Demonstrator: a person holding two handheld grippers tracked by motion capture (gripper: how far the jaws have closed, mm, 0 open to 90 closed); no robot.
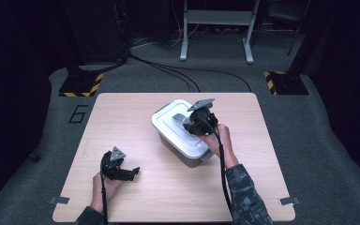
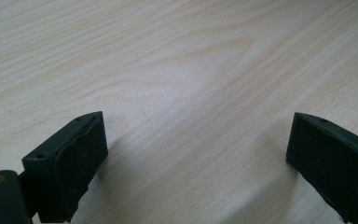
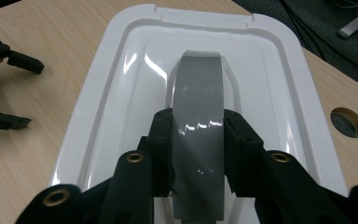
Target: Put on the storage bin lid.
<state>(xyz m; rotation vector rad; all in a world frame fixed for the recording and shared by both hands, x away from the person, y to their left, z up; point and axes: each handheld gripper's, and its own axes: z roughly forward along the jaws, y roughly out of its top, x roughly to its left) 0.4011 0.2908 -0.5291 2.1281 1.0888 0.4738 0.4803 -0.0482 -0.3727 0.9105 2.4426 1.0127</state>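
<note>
A white lidded storage box [image 1: 182, 132] with a grey handle [image 1: 180, 120] on its lid stands right of the table's middle. My right gripper [image 1: 193, 124] is over the lid, shut on that handle. In the right gripper view the grey handle [image 3: 198, 140] runs up between the two black jaws, which press on its sides, with the white lid [image 3: 279, 93] around it. My left gripper [image 1: 132, 173] rests low on the table at the front left, open. Its fingers [image 2: 74, 161] stand wide apart over bare wood in the left gripper view.
The light wooden table [image 1: 122, 117] has free room to the left of the box and along the front. A round hole [image 3: 347, 122] in the tabletop lies beside the box. Beyond the table, cables [image 1: 178, 70] and stand bases [image 1: 80, 84] sit on the grey floor.
</note>
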